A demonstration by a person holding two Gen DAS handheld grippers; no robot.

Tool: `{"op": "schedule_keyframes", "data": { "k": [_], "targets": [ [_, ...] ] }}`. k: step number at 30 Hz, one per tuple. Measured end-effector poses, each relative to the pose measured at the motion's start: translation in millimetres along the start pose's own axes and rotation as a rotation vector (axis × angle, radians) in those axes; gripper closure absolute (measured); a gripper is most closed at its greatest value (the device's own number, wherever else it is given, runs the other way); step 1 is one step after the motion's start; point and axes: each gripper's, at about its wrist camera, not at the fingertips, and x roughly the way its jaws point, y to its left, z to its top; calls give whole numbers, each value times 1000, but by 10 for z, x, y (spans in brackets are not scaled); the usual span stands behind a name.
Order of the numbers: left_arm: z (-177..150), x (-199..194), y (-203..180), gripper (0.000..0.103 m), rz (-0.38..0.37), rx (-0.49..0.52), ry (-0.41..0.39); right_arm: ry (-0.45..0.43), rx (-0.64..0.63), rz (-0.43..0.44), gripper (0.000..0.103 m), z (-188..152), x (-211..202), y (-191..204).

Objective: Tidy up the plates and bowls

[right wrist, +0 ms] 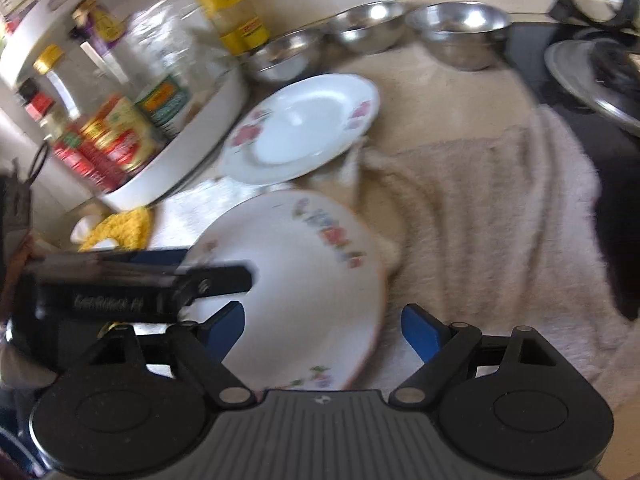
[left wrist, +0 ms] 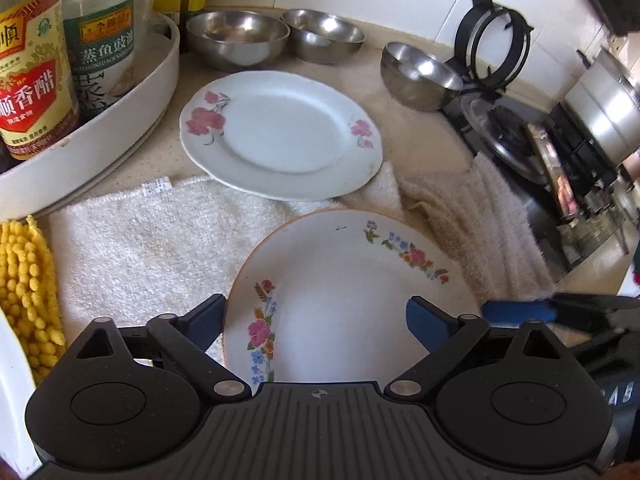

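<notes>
Left wrist view: left tool (left wrist: 314, 322) spread wide, nothing gripped, multicolour-flowered plate (left wrist: 348, 300) straddled. Right tool (right wrist: 322, 330) likewise wide, same plate's rim between fingers, ungripped.

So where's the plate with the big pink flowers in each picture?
Left wrist: the pink-flower plate sits upper middle, beyond the nearer plate.
Right wrist: it sits upper middle, slightly left, blurred.
Shared landmark: the steel bowls behind it.
</notes>
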Motion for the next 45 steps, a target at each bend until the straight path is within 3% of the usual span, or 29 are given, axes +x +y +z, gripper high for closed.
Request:
{"op": "schedule_keyframes", "data": {
  "k": [3,6,9,12,17,21,27,35,45],
  "targets": [
    [-47,-24,-67,8,86,65,-29,-14,48,9,2,23,-54,-100],
    [-30,-123,-111,5,111,65,-71,-51,-2,-21,2,49,-107,-38],
    [-5,-233,-177,4,186,76,-112,-98,-47,-17,2,135,-209,20],
    [10,-366,-200,2,232,52,-153,-157,-105,-24,1,211,-322,100],
    [0,-546,-278,1,375,25,-209,-246,-193,-37,1,300,-390,260],
    [-44,-659,-253,1,434,-32,-222,-300,-322,40,0,331,-394,462],
    [-200,-790,-89,0,571,-121,-209,-257,-435,137,0,356,-222,790],
    [-563,-1004,243,0,696,-281,-180,-182,-592,221,0,310,73,1295],
    [-761,-1273,649,0,729,-424,-201,-124,-622,223,0,288,343,1799]
  ]
}}
